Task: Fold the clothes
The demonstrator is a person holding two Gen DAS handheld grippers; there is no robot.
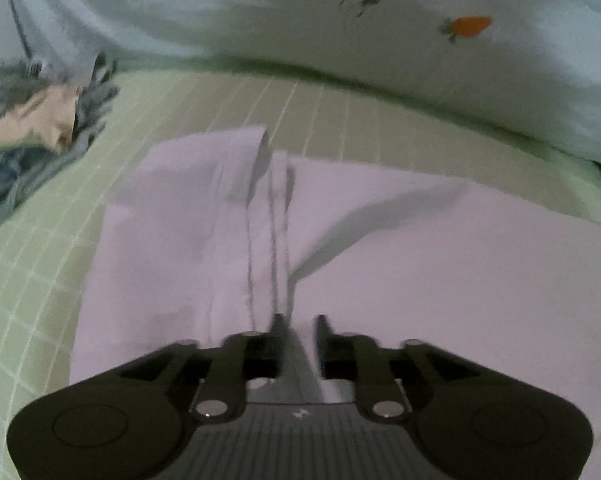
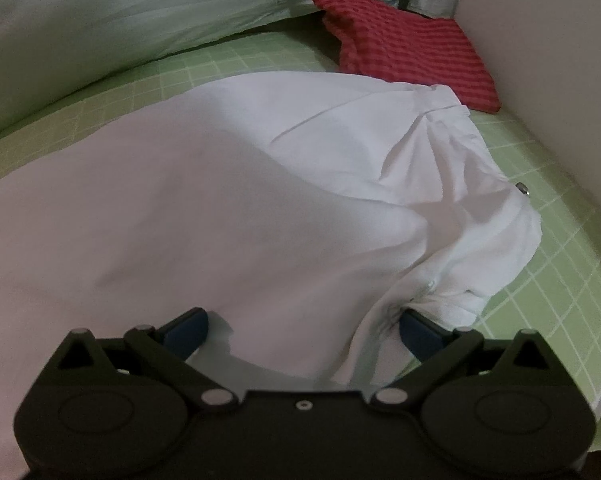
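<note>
The left tongs are standing narrowly parted over a white fold; whether they pinch it is unclear. The white shirt is stretching ahead along its stitched placket. The right tongs are gaping wide astride bunched cloth near the collar, nothing gripped. The fingertips are hidden and the left view is blurring.

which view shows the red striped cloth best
The right wrist view: the red striped cloth lies in full sight beyond the white shirt, by the wall. The left wrist view does not show it at all.
</note>
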